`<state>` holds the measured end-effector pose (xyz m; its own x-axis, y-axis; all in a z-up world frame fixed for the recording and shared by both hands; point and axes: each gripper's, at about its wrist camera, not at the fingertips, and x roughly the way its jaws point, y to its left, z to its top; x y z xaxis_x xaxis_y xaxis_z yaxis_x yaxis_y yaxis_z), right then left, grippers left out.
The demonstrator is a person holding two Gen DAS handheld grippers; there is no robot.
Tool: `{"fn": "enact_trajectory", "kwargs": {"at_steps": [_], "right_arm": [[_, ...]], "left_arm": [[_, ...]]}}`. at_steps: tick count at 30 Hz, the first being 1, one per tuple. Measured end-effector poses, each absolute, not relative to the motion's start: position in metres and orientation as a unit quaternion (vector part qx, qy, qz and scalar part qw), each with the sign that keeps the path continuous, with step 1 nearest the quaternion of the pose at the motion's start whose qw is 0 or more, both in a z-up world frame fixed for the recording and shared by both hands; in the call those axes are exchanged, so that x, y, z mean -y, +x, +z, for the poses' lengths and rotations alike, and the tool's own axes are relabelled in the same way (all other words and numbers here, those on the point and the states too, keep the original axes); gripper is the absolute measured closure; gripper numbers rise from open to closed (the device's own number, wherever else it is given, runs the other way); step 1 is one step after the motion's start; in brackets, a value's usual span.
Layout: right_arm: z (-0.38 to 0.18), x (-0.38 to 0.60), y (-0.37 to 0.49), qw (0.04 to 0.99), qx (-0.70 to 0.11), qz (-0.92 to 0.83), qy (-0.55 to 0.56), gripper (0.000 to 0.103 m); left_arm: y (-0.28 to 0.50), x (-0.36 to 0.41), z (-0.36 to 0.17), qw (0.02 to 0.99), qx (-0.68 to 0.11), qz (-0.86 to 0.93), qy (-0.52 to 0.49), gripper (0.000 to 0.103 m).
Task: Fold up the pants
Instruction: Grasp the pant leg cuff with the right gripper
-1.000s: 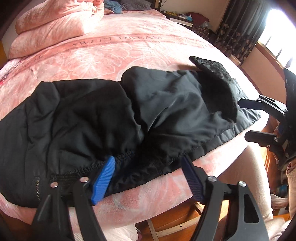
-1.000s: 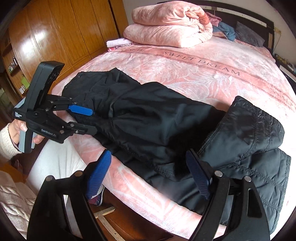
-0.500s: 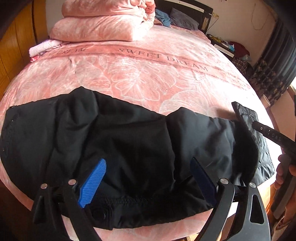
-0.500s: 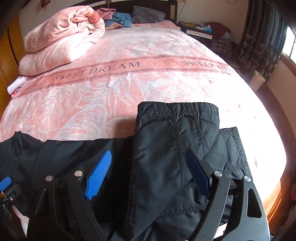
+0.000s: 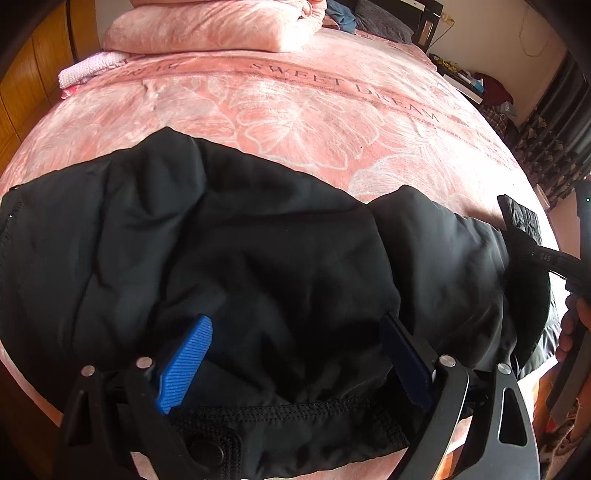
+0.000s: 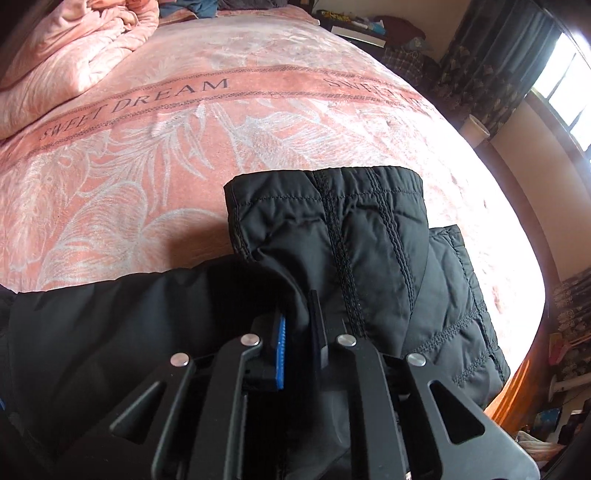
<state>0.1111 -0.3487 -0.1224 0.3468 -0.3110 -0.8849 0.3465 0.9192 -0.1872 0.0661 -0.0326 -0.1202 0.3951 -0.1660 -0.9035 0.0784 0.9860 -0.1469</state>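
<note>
The bed [image 5: 332,122] fills both views, spread with a pink leaf-pattern blanket lettered "SWEET DREAM", and folded pink bedding [image 5: 207,26] is stacked at its far end. Across the near edge lie the black padded pants [image 5: 240,258], waistband [image 5: 295,410] close under the left camera, legs running off toward the person's right. One leg end is already turned back on itself: in the right wrist view the quilted cuff [image 6: 328,221] lies doubled over the layer below.

Now the tools. The left gripper [image 5: 295,365] hovers low over the waist area, its blue fingers [image 5: 184,369] spread wide with cloth showing between them, nothing pinched. The right gripper [image 6: 297,339] is the busy one: fingers drawn together and clamped on a pleat of the pants fabric just below that cuff.

By my reading, this is the lengthwise fold in progress, the leg end gripped and ready to carry toward the waist. The next move calls for lifting high enough that the padded cloth clears itself, travelling across to the waistband, and the left gripper likely pinning the waist so the slippery shell does not slide off the bed edge.
</note>
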Motion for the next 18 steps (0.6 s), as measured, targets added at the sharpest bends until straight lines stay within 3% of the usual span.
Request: {"fn": "enact_trajectory", "kwargs": {"at_steps": [7, 15, 18], "right_arm": [[-0.079, 0.386, 0.063, 0.845, -0.493, -0.179, 0.101, 0.098], [-0.069, 0.440, 0.006, 0.838, -0.482, -0.183, 0.179, 0.098], [-0.077, 0.456, -0.013, 0.827, -0.490, -0.189, 0.201, 0.092]], "left_arm": [[0.057, 0.039, -0.122, 0.836, -0.542, -0.072, -0.041, 0.010], [0.047, 0.057, -0.123, 0.837, -0.541, -0.075, -0.034, 0.010], [0.044, 0.063, -0.124, 0.835, -0.543, -0.078, -0.032, 0.010]]}}
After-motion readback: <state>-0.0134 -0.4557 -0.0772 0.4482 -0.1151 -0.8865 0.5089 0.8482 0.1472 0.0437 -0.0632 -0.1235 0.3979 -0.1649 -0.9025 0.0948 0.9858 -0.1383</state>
